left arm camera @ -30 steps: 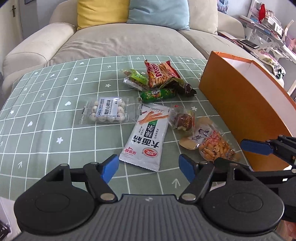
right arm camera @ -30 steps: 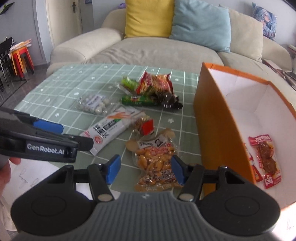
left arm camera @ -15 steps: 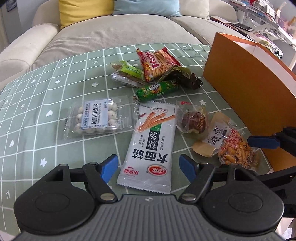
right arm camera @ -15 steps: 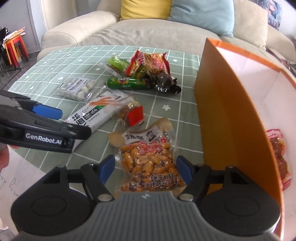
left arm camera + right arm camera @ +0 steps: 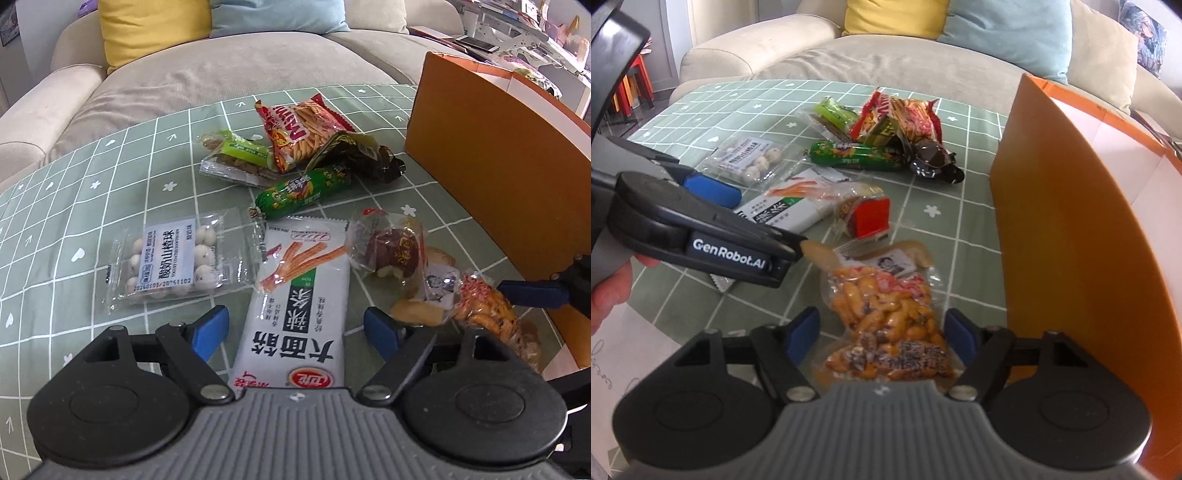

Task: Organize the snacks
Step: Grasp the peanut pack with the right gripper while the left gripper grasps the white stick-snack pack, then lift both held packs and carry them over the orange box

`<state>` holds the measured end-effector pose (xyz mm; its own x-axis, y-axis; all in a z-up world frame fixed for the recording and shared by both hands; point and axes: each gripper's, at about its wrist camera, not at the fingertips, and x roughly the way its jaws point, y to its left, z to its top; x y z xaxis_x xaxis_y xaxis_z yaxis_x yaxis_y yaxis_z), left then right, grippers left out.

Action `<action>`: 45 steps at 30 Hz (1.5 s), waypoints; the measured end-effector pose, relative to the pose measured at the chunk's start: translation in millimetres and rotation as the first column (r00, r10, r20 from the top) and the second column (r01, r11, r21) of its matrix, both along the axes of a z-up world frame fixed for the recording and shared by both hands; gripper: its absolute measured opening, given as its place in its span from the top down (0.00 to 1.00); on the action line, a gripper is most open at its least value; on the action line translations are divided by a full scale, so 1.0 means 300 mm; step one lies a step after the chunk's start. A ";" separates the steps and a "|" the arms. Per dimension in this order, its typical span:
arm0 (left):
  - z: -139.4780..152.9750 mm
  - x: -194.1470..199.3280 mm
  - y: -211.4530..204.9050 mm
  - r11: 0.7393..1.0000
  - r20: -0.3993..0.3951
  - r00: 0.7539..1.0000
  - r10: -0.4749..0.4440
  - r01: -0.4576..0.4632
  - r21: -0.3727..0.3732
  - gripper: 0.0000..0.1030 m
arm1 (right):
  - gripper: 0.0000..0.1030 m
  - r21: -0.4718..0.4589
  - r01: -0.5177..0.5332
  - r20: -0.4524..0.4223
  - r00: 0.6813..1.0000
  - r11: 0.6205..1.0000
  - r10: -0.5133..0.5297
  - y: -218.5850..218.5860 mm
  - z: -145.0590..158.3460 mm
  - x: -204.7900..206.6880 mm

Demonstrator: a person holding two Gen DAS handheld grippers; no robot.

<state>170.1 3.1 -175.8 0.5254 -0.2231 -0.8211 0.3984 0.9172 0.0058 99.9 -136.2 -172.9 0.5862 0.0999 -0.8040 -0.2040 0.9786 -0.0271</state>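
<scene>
Snacks [image 5: 295, 229] loose on the green checked tablecloth [image 5: 74, 206], beside the orange box [image 5: 491, 166]. Closer now than a second ago: left gripper [image 5: 295, 328] straddling the white noodle-stick pack [image 5: 295, 314], jaws opening, no grip; right gripper [image 5: 882, 332] around the peanut bag [image 5: 886, 321], jaws closing, pads not yet touching. Two pickups imminent. Counted: eight packets outside, one box, two grippers.

Snack packs like the white noodle-stick packet [image 5: 299, 314] are glossy plastic film, the orange box [image 5: 1056, 229] looks matt cardboard, sofa [image 5: 229, 85] is soft cloth.
</scene>
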 end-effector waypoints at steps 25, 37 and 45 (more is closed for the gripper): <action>0.073 -0.126 0.057 0.989 -0.086 0.988 0.128 -0.134 -0.066 0.46 | 0.76 -0.064 -0.012 0.082 0.996 0.998 0.017 0.018 0.112 -0.081; 0.150 -0.219 0.076 0.984 -0.081 0.988 0.130 -0.139 -0.111 0.46 | 0.76 0.067 0.006 0.082 0.997 0.998 -0.011 -0.018 0.200 -0.138; 0.250 -0.268 0.080 0.974 -0.026 0.982 0.185 -0.186 -0.131 0.46 | 0.76 0.120 0.019 0.120 0.992 0.993 -0.034 -0.044 0.271 -0.175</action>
<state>89.6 27.1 -100.7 0.5570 -0.2296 -0.7982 0.2205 0.9674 -0.1245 47.3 -149.6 -91.7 0.6829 0.1731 -0.7097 -0.1800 0.9814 0.0661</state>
